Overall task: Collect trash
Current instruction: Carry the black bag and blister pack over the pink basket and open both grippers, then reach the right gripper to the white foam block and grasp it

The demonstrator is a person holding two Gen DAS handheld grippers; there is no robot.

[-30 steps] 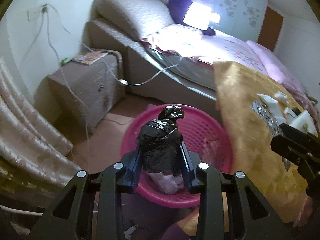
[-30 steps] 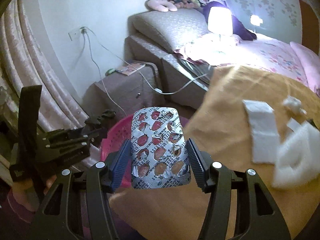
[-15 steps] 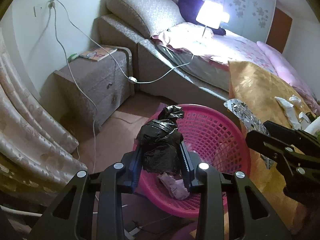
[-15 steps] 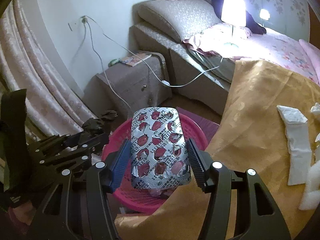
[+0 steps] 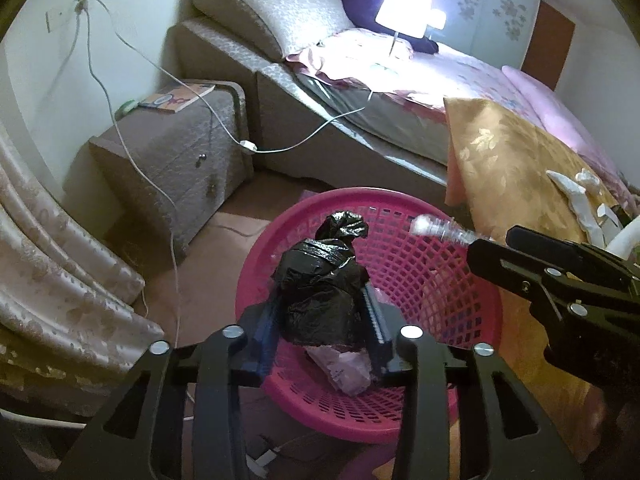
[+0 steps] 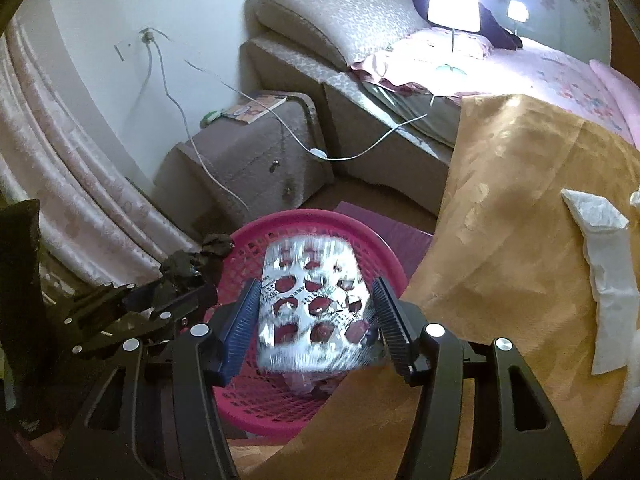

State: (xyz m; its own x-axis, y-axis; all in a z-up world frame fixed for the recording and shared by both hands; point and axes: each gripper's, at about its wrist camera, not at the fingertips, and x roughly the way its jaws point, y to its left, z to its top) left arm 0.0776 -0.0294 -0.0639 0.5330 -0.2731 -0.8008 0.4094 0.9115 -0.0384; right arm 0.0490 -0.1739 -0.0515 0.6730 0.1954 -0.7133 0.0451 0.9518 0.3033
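Bed with grey upholstered headboard along the far wall, lit lamp standing on the pink bedding. Gold patterned cloth covering the surface at right, white tissue strips lying on it. Pale curtain hanging at left. Grey nightstand beside the bed, book on top, white cable trailing from the wall socket across it.

Pink plastic basket on the floor between nightstand and gold cloth, crumpled pinkish wrapper lying in the bottom.

Left gripper poised over the basket, jaws opening, knotted black trash bag between the pads, right pad seemingly just clear of it; contact on the left pad hard to judge. Same bag seen at the basket's left rim from the right wrist.

Right gripper also above the basket, jaws spread wider than the used silver blister pack, motion-blurred between the pads with gaps showing at both sides, nothing clamping it.
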